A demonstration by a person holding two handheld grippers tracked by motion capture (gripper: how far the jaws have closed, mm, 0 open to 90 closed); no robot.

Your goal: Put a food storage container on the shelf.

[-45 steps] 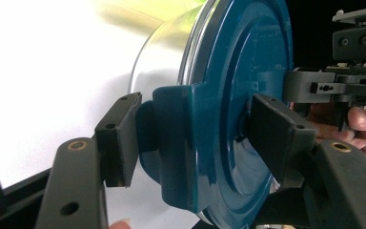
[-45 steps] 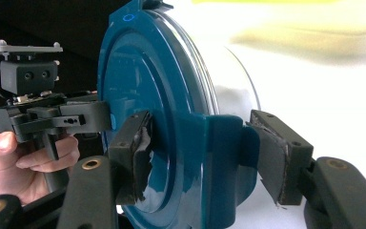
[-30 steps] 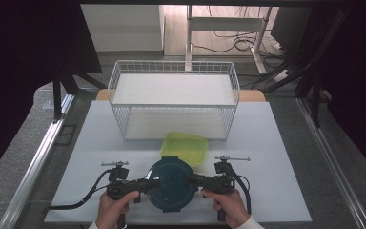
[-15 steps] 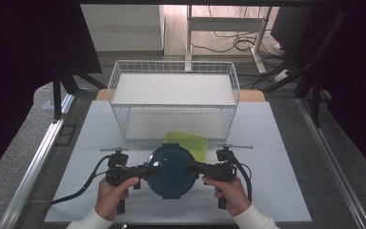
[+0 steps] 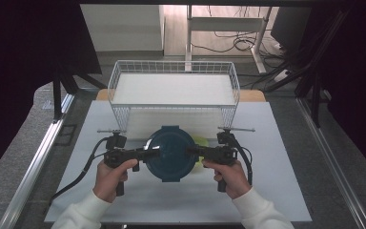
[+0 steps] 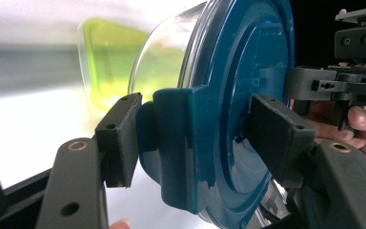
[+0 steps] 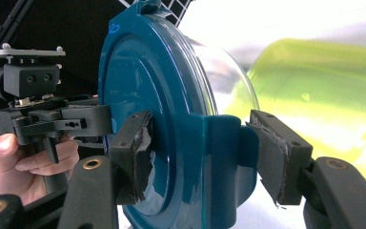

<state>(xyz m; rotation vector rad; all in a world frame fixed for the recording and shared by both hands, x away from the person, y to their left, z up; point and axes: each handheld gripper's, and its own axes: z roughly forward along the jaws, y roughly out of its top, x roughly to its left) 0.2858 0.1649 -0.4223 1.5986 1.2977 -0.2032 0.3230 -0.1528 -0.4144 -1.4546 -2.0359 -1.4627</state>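
Observation:
A round glass container with a dark teal lid (image 5: 171,153) hangs above the white table, held from both sides. My left gripper (image 5: 148,153) is shut on the lid's left latch tab (image 6: 186,143). My right gripper (image 5: 193,152) is shut on the opposite tab (image 7: 219,157). In the left gripper view the clear glass bowl (image 6: 171,62) shows under the lid, and my left gripper (image 6: 198,138) pinches the lid edge. My right gripper (image 7: 205,157) clamps it the same way. A yellow-green container (image 5: 201,142) lies on the table, mostly hidden below the held one.
A white wire basket (image 5: 174,71) stands at the back of the table (image 5: 276,191), just beyond the held container. Metal rails run along both table sides. Cables trail from each gripper across the front left and right.
Both grippers have carried the teal-lidded container away from the person toward the basket, so it now covers most of the yellow-green container.

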